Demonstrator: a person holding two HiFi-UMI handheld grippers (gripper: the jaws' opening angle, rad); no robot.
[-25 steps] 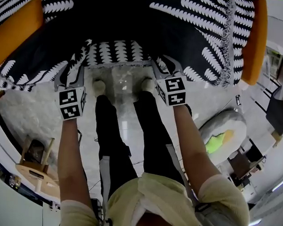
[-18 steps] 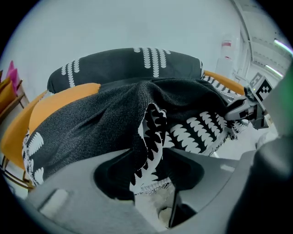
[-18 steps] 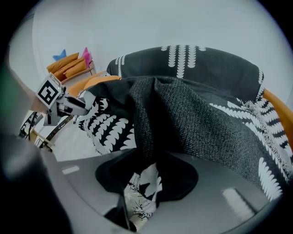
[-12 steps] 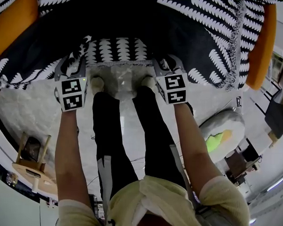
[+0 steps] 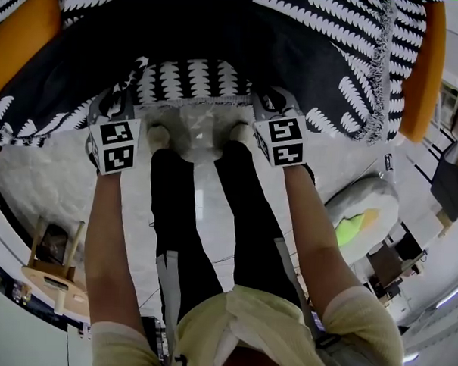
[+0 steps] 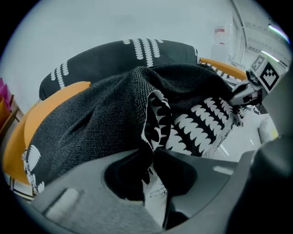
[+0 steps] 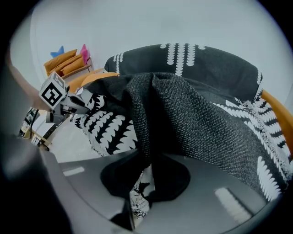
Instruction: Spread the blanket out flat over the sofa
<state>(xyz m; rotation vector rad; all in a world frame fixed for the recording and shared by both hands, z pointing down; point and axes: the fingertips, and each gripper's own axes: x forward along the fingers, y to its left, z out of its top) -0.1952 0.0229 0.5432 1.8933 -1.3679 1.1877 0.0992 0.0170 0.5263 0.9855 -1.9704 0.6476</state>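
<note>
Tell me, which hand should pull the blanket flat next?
Probably left. The left tool and right tool have both just been closing on the blanket edge, but beside the left one the cloth droops off the sofa in a heap, needing more pull.

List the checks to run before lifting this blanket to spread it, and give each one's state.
1. Left gripper on the blanket: ok; its jaws have just been closing and pinch the hem.
2. Right gripper on the blanket: ok; its jaws have just been closing, with fabric pinched between them.
3. Blanket flat over the sofa: not ok; it is bunched and folded at the front.
4. Grips firm enough for a pull: cannot tell.
</note>
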